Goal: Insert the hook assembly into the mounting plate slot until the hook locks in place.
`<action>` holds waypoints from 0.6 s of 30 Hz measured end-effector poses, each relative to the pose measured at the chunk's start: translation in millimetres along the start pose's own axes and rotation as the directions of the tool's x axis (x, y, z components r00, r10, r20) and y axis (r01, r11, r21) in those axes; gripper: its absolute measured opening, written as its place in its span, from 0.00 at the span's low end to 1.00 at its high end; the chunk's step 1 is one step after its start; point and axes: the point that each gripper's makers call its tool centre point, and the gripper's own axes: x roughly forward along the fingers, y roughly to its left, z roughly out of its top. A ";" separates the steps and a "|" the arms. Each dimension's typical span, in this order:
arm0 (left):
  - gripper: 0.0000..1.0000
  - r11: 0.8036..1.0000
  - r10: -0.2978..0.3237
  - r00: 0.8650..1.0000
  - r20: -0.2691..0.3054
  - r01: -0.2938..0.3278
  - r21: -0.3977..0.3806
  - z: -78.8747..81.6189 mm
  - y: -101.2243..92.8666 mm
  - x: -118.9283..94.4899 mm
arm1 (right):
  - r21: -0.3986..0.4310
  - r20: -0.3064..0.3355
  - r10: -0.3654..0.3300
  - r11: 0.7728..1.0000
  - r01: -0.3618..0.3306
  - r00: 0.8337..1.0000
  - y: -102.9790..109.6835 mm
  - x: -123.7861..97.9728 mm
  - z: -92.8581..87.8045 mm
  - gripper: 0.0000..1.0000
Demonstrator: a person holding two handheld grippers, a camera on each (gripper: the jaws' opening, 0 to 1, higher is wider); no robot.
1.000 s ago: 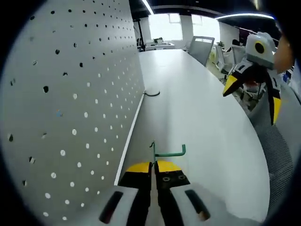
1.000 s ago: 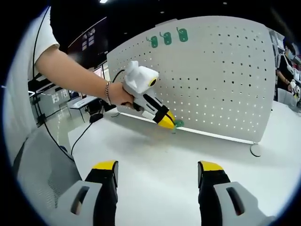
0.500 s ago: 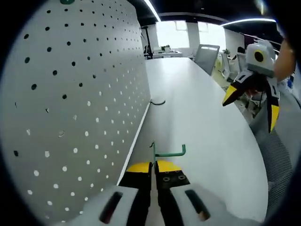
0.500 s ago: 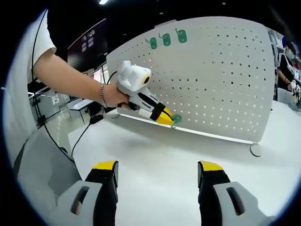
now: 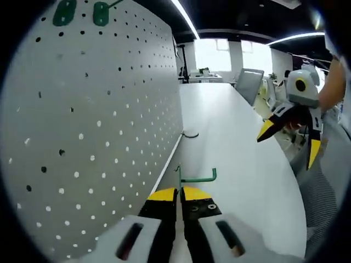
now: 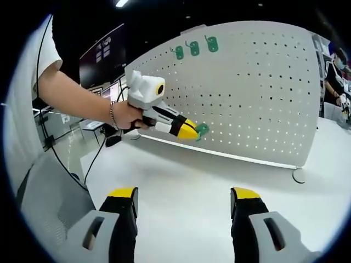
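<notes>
A green hook [image 5: 189, 176] sticks out of my left gripper [image 5: 180, 193], whose yellow-tipped jaws are shut on its base. The white pegboard plate [image 5: 93, 126] stands close on its left. In the right gripper view the same left gripper [image 6: 189, 131] holds the green hook [image 6: 201, 129] up in front of the pegboard [image 6: 258, 93], a little above the table. Three green hooks [image 6: 194, 47] hang near the plate's top edge. My right gripper [image 6: 184, 200] is open and empty above the table, well back from the board, and appears at the right as [image 5: 289, 131].
The long white table [image 5: 236, 142] runs along the pegboard's foot. A round base foot [image 6: 298, 175] sits at the board's right end. Office chairs [image 5: 248, 82] and desks stand beyond the table's far end. A person's arm [image 6: 82, 98] holds the left gripper.
My left gripper has risen with the hook, from near the table by the board's bottom edge to higher against the board. The right gripper has stayed put.
</notes>
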 end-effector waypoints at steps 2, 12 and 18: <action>0.03 1.000 0.009 1.000 0.017 -0.009 -0.005 3.0 -0.4 -2.1 | 0.001 0.002 0.000 1.000 0.000 1.000 0.7 -0.2 1.3 0.66; 0.02 0.998 0.042 0.997 0.057 -0.040 -0.041 8.2 -3.0 -9.7 | 0.003 0.019 0.013 1.000 -0.013 1.000 2.7 -0.3 4.9 0.66; 0.02 0.997 0.059 0.994 0.097 -0.053 -0.059 15.6 -4.1 -17.2 | 0.002 0.026 0.016 1.000 -0.016 1.000 3.3 -0.4 6.1 0.66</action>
